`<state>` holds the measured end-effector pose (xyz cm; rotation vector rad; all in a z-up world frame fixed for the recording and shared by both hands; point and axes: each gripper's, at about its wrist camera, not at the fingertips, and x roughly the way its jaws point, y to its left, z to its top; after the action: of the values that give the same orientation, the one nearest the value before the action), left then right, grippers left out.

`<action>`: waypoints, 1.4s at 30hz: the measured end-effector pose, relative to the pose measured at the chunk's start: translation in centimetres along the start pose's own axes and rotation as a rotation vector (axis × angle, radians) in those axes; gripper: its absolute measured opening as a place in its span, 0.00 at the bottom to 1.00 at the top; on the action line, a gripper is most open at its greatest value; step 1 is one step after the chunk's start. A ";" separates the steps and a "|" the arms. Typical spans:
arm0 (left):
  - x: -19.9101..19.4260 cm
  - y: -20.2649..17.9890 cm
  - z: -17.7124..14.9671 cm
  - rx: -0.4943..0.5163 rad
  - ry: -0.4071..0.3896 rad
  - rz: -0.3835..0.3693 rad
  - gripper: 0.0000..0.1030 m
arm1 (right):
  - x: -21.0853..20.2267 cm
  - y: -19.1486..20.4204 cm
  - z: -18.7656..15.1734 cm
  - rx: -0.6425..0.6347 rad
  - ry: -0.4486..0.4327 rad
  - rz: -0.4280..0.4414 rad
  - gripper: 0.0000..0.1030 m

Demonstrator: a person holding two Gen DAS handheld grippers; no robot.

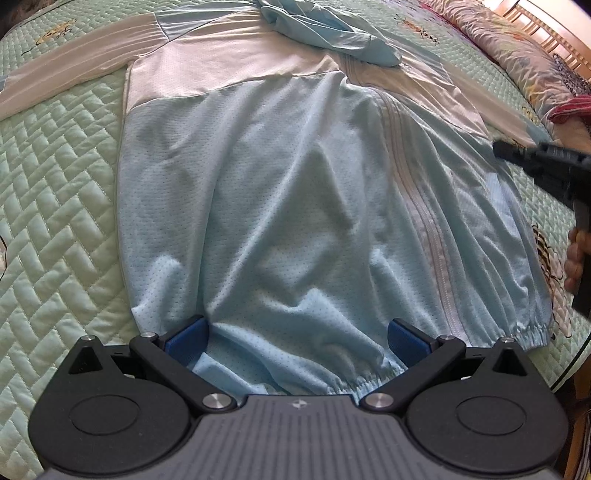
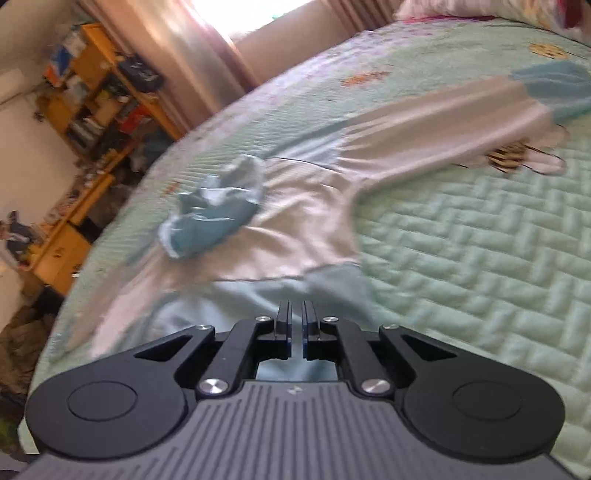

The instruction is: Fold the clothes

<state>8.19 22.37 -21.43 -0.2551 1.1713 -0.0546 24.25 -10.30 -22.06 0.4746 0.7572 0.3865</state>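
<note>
Home bedroom: quilted bedspread (image 2: 461,240), pillow (image 1: 517,55), cluttered wooden shelves (image 2: 99,92), curtained window (image 2: 221,33).

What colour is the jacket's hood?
Light blue, like the jacket's lower body; the hood shows best in the left wrist view.

- The left gripper (image 1: 297,338) had a ribbed grey housing with a small white emblem near its front edge.
- Two round black discs flanked that housing, each with a raised circle in its centre.
- Black link arms ran forward from the discs, pinned with shiny silver screws.
- Its fingers (image 1: 187,338) ended in ridged blue pads.
- The right gripper (image 2: 296,330) was built alike: grey ribbed body, white emblem, black discs, silver screws.
- Its fingertips (image 2: 283,325) were thin black plates with blue edging on the inner faces.
- In the left wrist view it appeared as a black angular body with a grey handle.
- The person's hand (image 1: 574,258) showed only fingers at the frame edge; no sleeve was visible.
</note>
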 end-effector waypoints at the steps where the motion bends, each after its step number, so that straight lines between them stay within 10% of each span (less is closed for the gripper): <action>1: 0.0 0.0 0.0 0.002 0.002 0.003 0.99 | 0.5 0.3 0.2 -0.014 0.006 0.010 0.08; 10: -0.1 0.6 0.3 -0.033 0.017 -0.018 0.99 | 3.5 -3.5 1.4 0.086 0.025 -0.031 0.00; 23: 0.0 0.5 0.1 -0.019 -0.005 -0.005 0.99 | -1.5 -1.0 -5.4 0.227 0.015 0.106 0.34; 28: -0.2 1.3 -0.1 -0.061 -0.037 -0.044 0.99 | -2.3 -1.5 -6.2 0.257 0.013 0.082 0.29; 37: -0.3 1.4 -0.2 -0.063 -0.044 -0.042 0.99 | -4.9 3.0 -7.6 0.043 0.056 0.140 0.45; 39: -0.4 1.4 -0.1 -0.070 -0.041 -0.044 0.99 | -3.9 1.4 -8.4 0.040 0.100 0.078 0.39; 40: -0.5 1.5 -0.1 -0.078 -0.043 -0.047 0.99 | -3.7 0.4 -8.6 0.050 0.106 0.055 0.11; 42: -1.1 1.6 -0.2 -0.085 -0.059 -0.054 0.99 | -3.9 -1.0 -8.5 0.115 0.096 0.045 0.01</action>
<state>7.48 24.10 -20.91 -0.3612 1.1096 -0.0446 15.67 -10.80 -25.77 0.5853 0.8656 0.4114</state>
